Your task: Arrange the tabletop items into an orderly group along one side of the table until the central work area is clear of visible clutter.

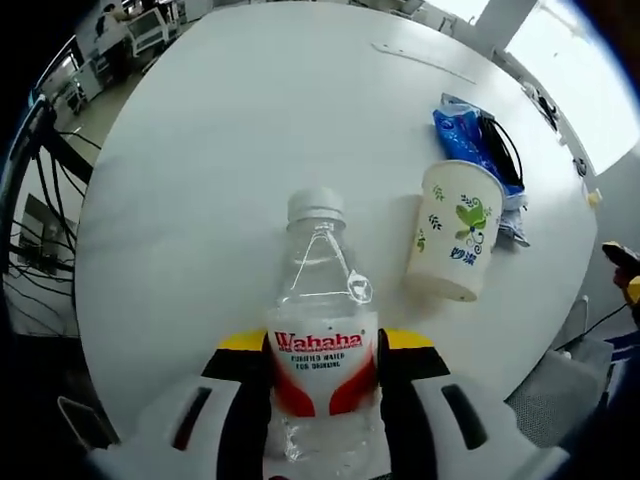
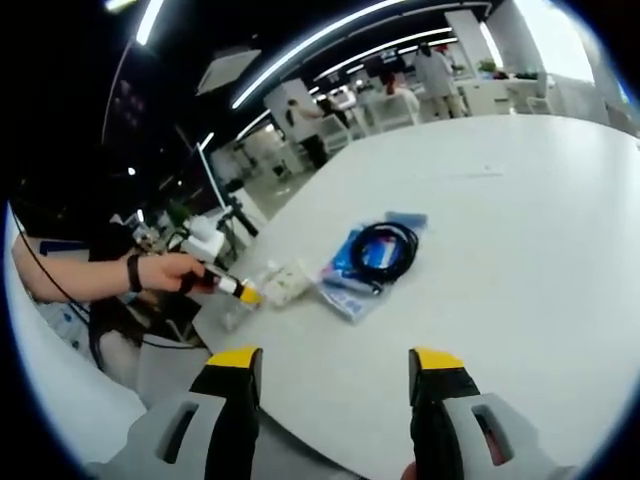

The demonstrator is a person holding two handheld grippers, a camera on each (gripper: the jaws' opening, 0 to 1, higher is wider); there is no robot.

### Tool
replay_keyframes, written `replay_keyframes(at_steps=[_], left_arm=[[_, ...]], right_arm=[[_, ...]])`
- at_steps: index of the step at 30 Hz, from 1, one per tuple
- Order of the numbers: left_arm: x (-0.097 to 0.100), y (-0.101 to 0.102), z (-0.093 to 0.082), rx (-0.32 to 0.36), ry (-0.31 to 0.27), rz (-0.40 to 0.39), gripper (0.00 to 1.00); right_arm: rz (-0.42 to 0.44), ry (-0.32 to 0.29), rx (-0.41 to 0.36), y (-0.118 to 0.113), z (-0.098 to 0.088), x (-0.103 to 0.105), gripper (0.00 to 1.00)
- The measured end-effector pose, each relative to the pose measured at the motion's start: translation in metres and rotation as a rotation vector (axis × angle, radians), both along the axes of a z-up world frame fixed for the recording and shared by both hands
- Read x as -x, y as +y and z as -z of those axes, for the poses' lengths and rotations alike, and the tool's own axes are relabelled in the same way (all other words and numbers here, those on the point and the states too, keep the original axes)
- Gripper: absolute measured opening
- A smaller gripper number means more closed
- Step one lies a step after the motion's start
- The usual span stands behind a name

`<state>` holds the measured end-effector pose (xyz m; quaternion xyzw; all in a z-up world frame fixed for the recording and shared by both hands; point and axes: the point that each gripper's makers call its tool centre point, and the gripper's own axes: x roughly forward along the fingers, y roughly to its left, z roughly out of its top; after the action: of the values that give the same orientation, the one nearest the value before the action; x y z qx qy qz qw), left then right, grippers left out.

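While the left gripper (image 1: 325,375) clamps a clear water bottle (image 1: 322,330) btwn its yellow-tipped jaws, the label reads "Wahaha" in red, w/ "PURIFIED WATER FOR DRINKING" under it; white cap points away from the cam, bottle base cut off at the bottom edge. Just right of the bottle, apart from it, a paper cup (image 1: 456,231) lies tipped on the white table (image 1: 250,130), green leaf print + small green characters too small to read. Beyond the cup & touching its far side, a blue packet (image 1: 466,135) w/ a black cable (image 1: 508,148) on top; packet's print can't be made out, part hidden by the cup. In the right gripper view, far left, the person's hand (image 2: 170,272) w/ a dark wristband holds the other gripper (image 2: 243,290), yellow tip at the bottle (image 2: 262,290), which is small & blurred there. Ahead of the right gripper (image 2: 335,372), slightly left, the blue packet (image 2: 362,262) w/ coiled black cable (image 2: 385,248) sits on the table (image 2: 520,220); writing illegible. Right gripper's jaws stand wide apart, nothing btwn them.
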<state>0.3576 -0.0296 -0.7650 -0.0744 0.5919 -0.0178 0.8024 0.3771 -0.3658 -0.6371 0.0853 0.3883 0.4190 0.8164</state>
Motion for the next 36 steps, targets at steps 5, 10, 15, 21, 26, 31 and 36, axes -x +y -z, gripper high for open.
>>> replay_keyframes(at_steps=[5,10,15,21,26,31,36], left_arm=[[-0.001,0.002,0.0,-0.012,0.009,0.016,0.42],[-0.005,0.002,0.001,-0.041,0.002,0.052,0.42],[-0.007,0.0,0.003,-0.081,0.002,0.098,0.44],[-0.012,-0.001,0.003,-0.083,-0.017,0.094,0.43],[-0.015,-0.001,0.001,-0.081,-0.04,0.099,0.41],[-0.016,-0.004,-0.006,-0.072,-0.073,0.097,0.4],[-0.022,-0.002,-0.015,-0.062,-0.12,0.068,0.4]], right_arm=[[-0.003,0.005,0.004,0.001,0.002,0.002,0.6],[-0.008,0.006,0.005,0.004,0.002,0.003,0.6],[-0.011,0.003,0.003,0.004,-0.001,0.002,0.6],[-0.016,0.002,0.011,0.002,-0.001,0.002,0.6],[-0.018,0.0,0.013,0.002,-0.002,0.002,0.59],[-0.021,-0.002,0.013,0.003,-0.003,0.003,0.59],[-0.027,-0.002,0.012,0.007,-0.003,0.004,0.59]])
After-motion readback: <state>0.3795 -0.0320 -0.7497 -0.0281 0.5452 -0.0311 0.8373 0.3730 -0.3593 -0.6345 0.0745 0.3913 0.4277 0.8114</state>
